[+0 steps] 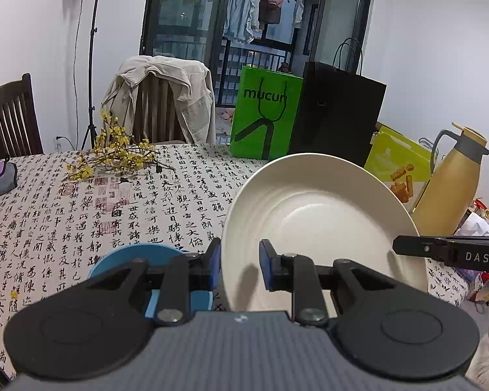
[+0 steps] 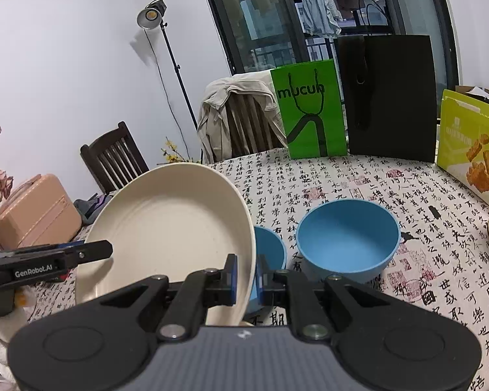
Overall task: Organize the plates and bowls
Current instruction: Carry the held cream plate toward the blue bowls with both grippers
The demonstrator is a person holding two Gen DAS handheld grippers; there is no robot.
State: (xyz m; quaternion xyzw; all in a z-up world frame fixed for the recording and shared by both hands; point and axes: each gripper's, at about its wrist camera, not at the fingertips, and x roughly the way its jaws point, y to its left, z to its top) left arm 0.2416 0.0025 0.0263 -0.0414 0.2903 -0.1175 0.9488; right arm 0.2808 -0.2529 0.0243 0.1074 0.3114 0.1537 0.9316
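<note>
Right claw (image 2: 245, 280) pinches the tilted cream plate (image 2: 166, 228) beside two blue bowls (image 2: 347, 239).
</note>
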